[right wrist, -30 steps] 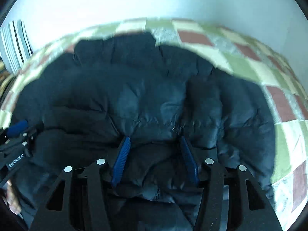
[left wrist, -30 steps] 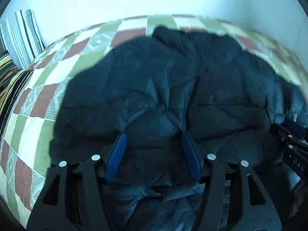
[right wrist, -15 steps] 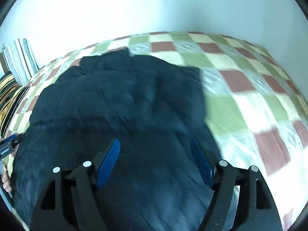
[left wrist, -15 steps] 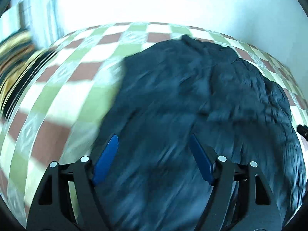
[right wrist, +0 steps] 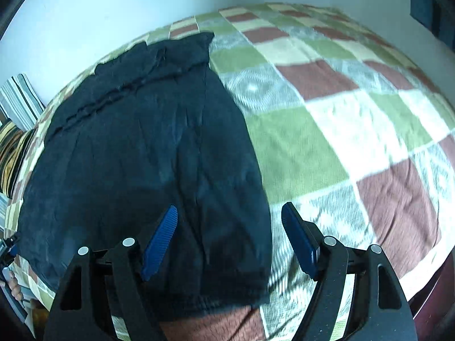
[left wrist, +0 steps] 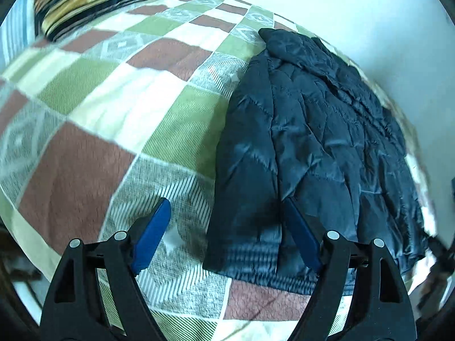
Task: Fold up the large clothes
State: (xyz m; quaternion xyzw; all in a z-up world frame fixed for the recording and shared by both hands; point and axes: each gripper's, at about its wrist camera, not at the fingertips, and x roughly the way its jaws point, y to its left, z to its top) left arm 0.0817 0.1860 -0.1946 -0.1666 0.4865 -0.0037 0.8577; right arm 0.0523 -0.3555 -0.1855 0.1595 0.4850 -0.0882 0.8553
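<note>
Two grippers, both spread wide and empty: left gripper (left wrist: 224,228) over the jacket's near-left corner, right gripper (right wrist: 229,237) over its near-right corner, neither touching cloth. Dark quilted jacket (left wrist: 312,142) laid flat on the checked bedspread (left wrist: 113,113), collar end toward the wall (left wrist: 341,0), ribbed hem toward the cameras and close to the bed's near edge. Sides seemingly tucked in already, giving a long narrow shape; judged ready for a lengthwise fold, hem up to collar.

Handling, as judged: puffy, soft, light for its bulk; shiny shell, so likely slippery between blue pads (left wrist: 152,236). Padding likely to spring back and resist a crisp crease. Best hold probably at the two hem corners, biting across the ribbed band (left wrist: 250,258) where the fabric is firmer and less slick, and catching every layer at once.

Striped pillows (left wrist: 79,0) at the bed's far left, well apart from the jacket.

Writing: no brand, label or legible text visible on jacket, bedspread or grippers in either view.
</note>
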